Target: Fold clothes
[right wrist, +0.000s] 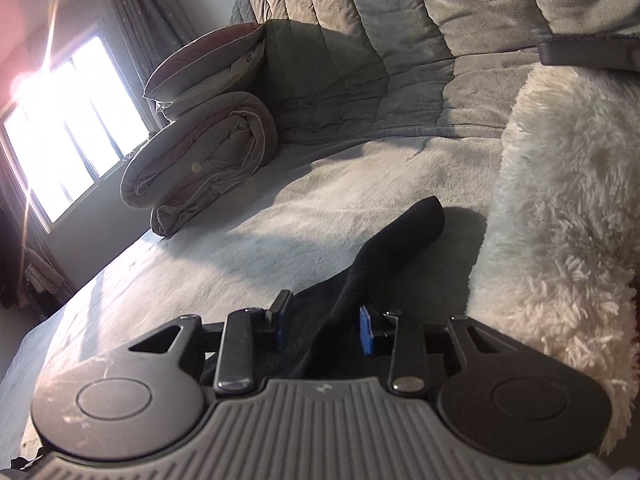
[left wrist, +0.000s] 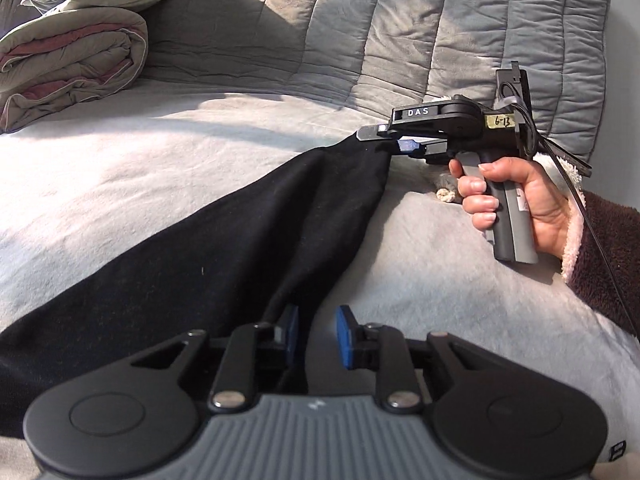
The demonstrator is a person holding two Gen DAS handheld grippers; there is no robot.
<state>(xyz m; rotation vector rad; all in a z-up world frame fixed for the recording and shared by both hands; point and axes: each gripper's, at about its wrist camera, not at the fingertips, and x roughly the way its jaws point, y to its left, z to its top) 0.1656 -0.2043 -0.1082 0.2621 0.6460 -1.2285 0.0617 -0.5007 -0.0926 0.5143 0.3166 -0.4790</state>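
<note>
A black garment (left wrist: pixel 224 232) lies stretched across the light grey bed sheet (left wrist: pixel 120 168). In the left wrist view my left gripper (left wrist: pixel 318 330) has a fold of the garment between its blue pads, which stand a little apart. My right gripper (left wrist: pixel 390 140) is farther off at the right, held by a hand, pinching the garment's far corner above the bed. In the right wrist view the right gripper (right wrist: pixel 326 328) has black cloth (right wrist: pixel 400 232) running between its blue pads and out ahead onto the sheet.
A rolled grey and maroon duvet (left wrist: pixel 72 56) with a pillow on top lies at the far left by the padded grey headboard (left wrist: pixel 400 32). A fluffy white throw (right wrist: pixel 560 200) lies to the right. A bright window (right wrist: pixel 68 132) is at the left.
</note>
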